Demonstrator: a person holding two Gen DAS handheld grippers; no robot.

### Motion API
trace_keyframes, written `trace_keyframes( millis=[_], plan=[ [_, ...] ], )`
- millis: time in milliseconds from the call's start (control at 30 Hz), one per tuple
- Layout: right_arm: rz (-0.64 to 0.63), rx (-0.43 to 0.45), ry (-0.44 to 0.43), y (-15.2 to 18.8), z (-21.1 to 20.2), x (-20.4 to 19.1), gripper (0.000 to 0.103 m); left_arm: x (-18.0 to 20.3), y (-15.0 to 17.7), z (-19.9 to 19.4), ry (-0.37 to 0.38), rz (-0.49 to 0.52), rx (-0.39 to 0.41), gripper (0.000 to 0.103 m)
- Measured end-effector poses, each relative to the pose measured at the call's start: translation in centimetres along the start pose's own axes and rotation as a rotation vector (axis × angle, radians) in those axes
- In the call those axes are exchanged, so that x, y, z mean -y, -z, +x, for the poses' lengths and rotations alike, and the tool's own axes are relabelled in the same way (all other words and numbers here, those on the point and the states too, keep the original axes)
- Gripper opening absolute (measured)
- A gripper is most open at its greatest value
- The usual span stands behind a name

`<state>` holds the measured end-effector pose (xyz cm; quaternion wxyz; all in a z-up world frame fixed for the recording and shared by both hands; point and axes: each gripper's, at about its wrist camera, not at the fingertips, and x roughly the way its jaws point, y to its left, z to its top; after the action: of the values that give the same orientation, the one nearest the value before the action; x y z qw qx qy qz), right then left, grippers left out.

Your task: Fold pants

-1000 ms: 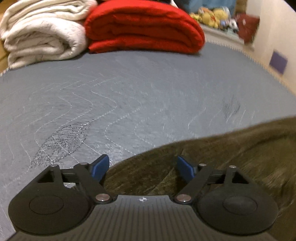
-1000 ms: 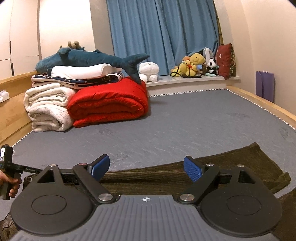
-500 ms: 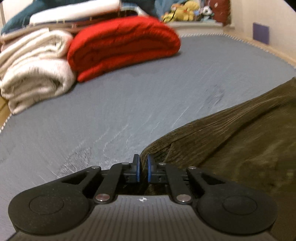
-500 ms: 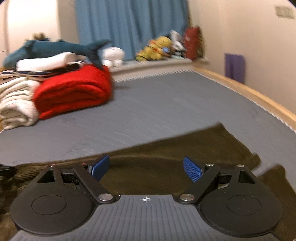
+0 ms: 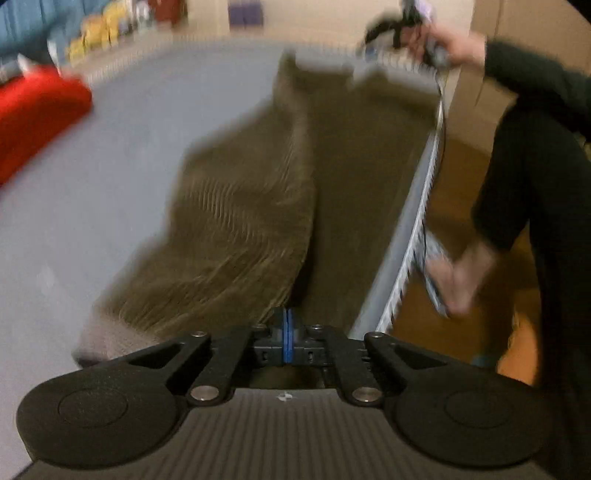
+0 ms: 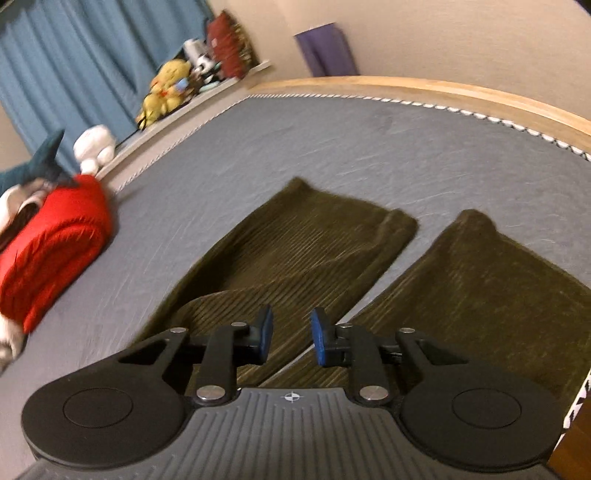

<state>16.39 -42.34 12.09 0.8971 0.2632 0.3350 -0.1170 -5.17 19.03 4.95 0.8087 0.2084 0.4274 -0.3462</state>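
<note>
Olive corduroy pants (image 6: 295, 251) lie on the grey mattress (image 6: 332, 147), both legs spread side by side. My left gripper (image 5: 287, 334) is shut on the pants (image 5: 240, 221) at one edge, and the cloth rises in a lifted fold up to its pads. The right gripper (image 6: 291, 336) hovers low over the inner edge of the farther leg. Its jaws are closing, with cloth lying under the gap and the pads still apart. In the left wrist view the right gripper (image 5: 399, 29) is a blur in a hand at the pants' far end.
A red folded blanket (image 6: 55, 251) and white bedding sit at the mattress's left side. Plush toys (image 6: 166, 88) line a ledge by the blue curtain. A wooden bed frame (image 6: 443, 88) borders the far side. A person's foot (image 5: 454, 280) stands on the floor beside the mattress edge (image 5: 406, 258).
The left gripper shut on the pants' edge, then swung and rolled, pulling the cloth up. The right gripper dropped over the legs and its jaws narrowed.
</note>
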Motion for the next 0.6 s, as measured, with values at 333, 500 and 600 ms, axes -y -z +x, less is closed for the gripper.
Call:
trace_keyframes(
  millis=[333, 500, 600],
  plan=[
    [0.031, -0.012, -0.088, -0.6, 3.2, 0.6, 0.027, -0.5, -7.1, 1.7, -0.081, -0.109, 0.215, 0.015],
    [-0.006, -0.024, -0.162, -0.5, 5.5, -1.5, 0.027, 2.8, -7.0, 7.6, -0.063, 0.09, 0.003, 0.017],
    [-0.029, -0.043, -0.202, -0.8, 7.4, -2.7, 0.027, 2.5, -5.9, 9.0, -0.03, 0.126, -0.074, 0.042]
  ],
)
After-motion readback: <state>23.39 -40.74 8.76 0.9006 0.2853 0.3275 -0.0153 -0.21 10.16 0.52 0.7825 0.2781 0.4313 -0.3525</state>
